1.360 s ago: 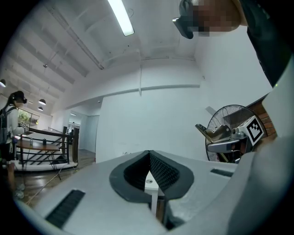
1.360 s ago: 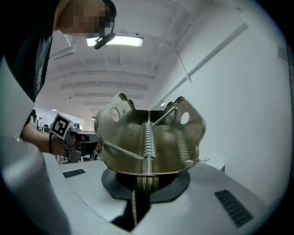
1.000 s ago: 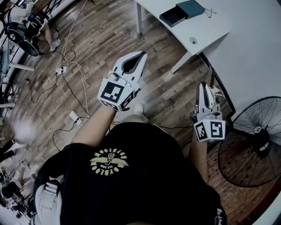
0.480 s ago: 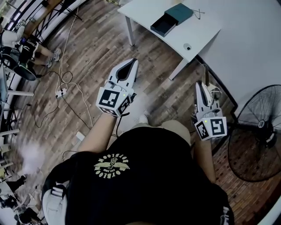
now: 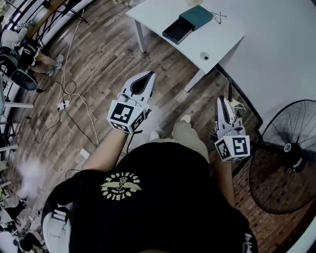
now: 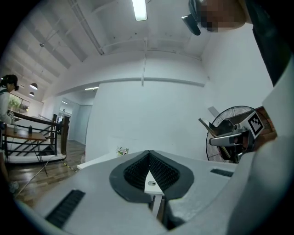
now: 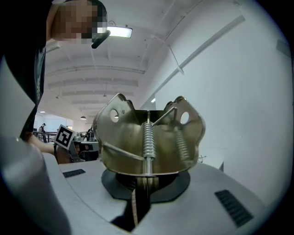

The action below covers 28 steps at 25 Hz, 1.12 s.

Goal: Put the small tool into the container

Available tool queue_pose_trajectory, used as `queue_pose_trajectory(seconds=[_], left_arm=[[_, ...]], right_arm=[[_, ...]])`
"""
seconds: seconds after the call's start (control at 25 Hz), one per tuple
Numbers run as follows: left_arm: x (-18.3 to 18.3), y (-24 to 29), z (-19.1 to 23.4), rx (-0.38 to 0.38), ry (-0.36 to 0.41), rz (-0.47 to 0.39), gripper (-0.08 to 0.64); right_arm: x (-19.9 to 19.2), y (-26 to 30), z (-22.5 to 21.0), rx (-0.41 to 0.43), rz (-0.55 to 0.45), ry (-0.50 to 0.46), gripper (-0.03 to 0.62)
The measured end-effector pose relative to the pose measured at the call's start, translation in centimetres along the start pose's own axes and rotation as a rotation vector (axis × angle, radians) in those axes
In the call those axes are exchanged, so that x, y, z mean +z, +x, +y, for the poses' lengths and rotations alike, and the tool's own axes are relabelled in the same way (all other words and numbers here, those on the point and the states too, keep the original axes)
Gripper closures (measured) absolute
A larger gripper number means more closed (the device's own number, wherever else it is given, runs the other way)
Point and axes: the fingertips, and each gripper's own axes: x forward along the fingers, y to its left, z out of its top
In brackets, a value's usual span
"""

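In the right gripper view a small brass-coloured metal tool [image 7: 147, 137] with springs stands up between the jaws of my right gripper [image 7: 146, 178], which is shut on it. From the head view this right gripper [image 5: 225, 100] is held level at the right, and the tool [image 5: 228, 88] shows as a thin dark strip past its tips. My left gripper [image 5: 148, 75] is at centre left, its tips together with nothing in them; in its own view the left gripper [image 6: 148, 153] is shut. The container, a teal box [image 5: 196, 15] with a dark open tray [image 5: 175, 30], lies on the white table [image 5: 222, 34] ahead, well beyond both grippers.
A small round thing [image 5: 204, 56] sits near the table's front edge. A standing fan [image 5: 291, 148] is close at my right by the white wall. Cables and a power strip [image 5: 61, 105] cross the wooden floor at left. A seated person's legs [image 5: 42, 59] are at far left.
The table and box have come lower and nearer in the head view. Both grippers have travelled forward with the person; their jaws look unchanged and the right one still holds the tool.
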Motion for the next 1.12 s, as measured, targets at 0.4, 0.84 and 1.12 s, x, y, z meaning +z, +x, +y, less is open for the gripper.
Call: queue_pose_trajectory(seconds=[0.4, 0.84, 1.12], left_arm=[[0.9, 8.2, 1.5, 0.077, -0.036, -0.005, 0.552], [-0.5, 14.2, 1.7, 0.148, -0.037, 0.021, 0.552], [-0.3, 17.0, 1.6, 0.18, 0.002, 0.04, 0.552]], right_arm=[[0.3, 6.8, -7.8, 0.096, 0.007, 0.006, 0.565], [-0.8, 11.8, -14.1, 0.175, 0.038, 0.026, 0.565], [-0.9, 14.1, -16.5, 0.222, 0.024, 0.052, 0.565]])
